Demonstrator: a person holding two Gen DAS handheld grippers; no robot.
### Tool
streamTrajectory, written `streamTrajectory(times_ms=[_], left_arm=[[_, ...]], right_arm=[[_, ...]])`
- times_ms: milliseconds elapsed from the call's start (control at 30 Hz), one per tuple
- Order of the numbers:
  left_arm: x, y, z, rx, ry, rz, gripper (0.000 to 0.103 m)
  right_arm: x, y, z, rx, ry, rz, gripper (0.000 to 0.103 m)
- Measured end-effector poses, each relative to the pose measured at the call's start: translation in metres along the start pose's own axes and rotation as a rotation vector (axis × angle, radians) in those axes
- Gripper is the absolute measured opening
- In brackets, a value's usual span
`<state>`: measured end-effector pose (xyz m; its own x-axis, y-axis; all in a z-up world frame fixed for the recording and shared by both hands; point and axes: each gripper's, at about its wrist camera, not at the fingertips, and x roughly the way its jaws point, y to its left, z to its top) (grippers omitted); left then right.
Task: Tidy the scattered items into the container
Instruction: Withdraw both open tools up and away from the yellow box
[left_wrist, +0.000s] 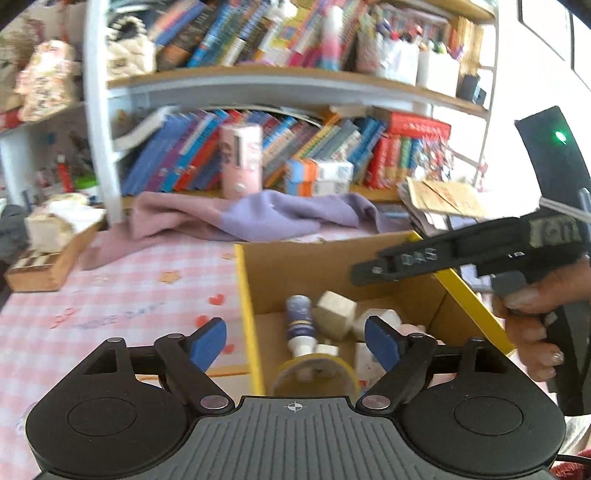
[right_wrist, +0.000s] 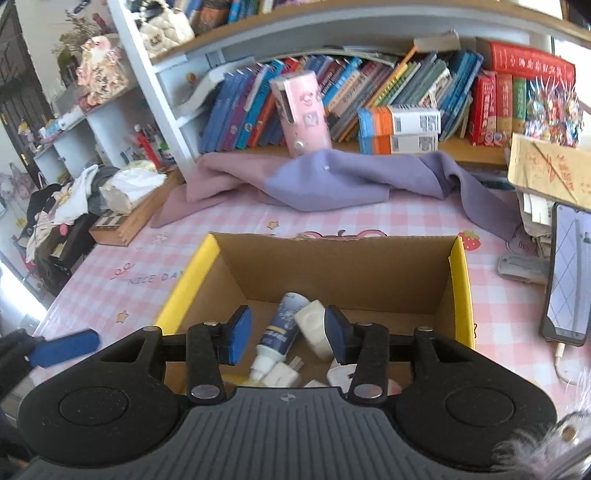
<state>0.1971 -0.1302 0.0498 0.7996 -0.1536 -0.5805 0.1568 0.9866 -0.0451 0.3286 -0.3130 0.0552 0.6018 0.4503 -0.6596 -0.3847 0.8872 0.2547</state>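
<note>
The left tool (left_wrist: 293, 345) is hanging nearest the lens with its blue pads spread wide and nothing between them, straddling the yellow near-left rim of the cardboard box (left_wrist: 245, 295). The right tool (right_wrist: 288, 334) is hovering over the same box with its pads partly parted and likewise gripping nothing; the things seen between its pads are lying on the box floor below.

Inside, a blue-and-white bottle (right_wrist: 279, 332) is lying on its side, touching a white plug-like block (right_wrist: 314, 325), with other small white pieces (right_wrist: 284, 373) beside it and what is probably a roll of yellow tape (left_wrist: 314, 373), though blur is smearing it.

So the gathering is looking largely done: the pink checked desk (right_wrist: 122, 288) around the box is showing no loose small items in either view. Farther back a lilac cloth (right_wrist: 332, 181) is sprawling against the bookshelf (right_wrist: 369, 96), and a phone (right_wrist: 569, 273) is leaning at the right; whether these are counting as scattered items I cannot tell.
</note>
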Motion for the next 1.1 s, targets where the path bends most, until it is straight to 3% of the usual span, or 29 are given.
streamTrajectory(times_ms=[367, 800, 967, 1100], left_arm=[[-0.059, 0.04, -0.041, -0.026, -0.024, 0.087, 0.099], [-0.128, 0.069, -0.1, -0.009, -0.063, 0.156, 0.103], [-0.148, 0.075, -0.125, -0.017, -0.047, 0.164, 0.103], [-0.163, 0.083, -0.144, -0.058, -0.039, 0.136, 0.103]], right_arm=[[-0.059, 0.048, -0.051, -0.03, -0.112, -0.117, 0.051], [-0.104, 0.12, -0.143, -0.065, -0.191, -0.244, 0.057], [-0.12, 0.143, -0.183, -0.039, -0.183, -0.272, 0.062], [-0.132, 0.16, -0.21, -0.042, -0.177, -0.298, 0.074]])
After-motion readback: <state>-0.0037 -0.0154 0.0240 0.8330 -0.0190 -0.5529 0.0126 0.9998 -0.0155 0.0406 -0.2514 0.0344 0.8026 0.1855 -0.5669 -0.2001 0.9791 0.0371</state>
